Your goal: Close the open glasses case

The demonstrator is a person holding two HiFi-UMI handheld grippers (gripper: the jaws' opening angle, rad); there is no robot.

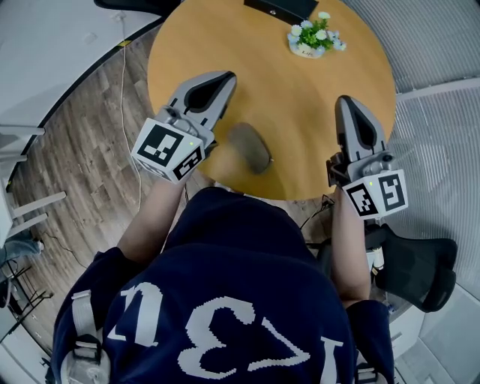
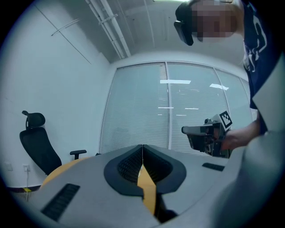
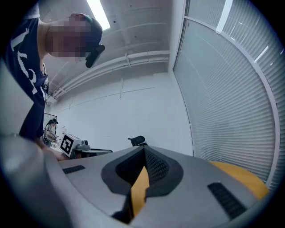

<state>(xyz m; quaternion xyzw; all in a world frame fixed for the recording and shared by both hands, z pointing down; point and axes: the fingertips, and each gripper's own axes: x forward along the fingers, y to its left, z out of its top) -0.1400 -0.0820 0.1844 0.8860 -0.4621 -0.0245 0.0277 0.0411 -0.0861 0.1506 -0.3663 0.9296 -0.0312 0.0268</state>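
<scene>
A grey-brown oval glasses case (image 1: 251, 148) lies near the front edge of the round wooden table (image 1: 300, 105); from above its lid looks down. My left gripper (image 1: 223, 79) hovers just left of the case, jaws together with nothing between them. My right gripper (image 1: 346, 103) is held off to the right of the case, well apart from it, and is also shut and empty. In the left gripper view the left gripper (image 2: 142, 147) points level across the room at the right gripper (image 2: 209, 136). The right gripper view has the right gripper (image 3: 144, 149) facing the left gripper (image 3: 71, 144). Neither gripper view shows the case.
A small pot of white flowers (image 1: 315, 34) stands at the table's far side, beside a dark flat object (image 1: 281, 7). A black office chair (image 1: 416, 266) is at my right, another chair (image 2: 38, 142) by the wall. A cable (image 1: 124, 75) runs over the wooden floor at left.
</scene>
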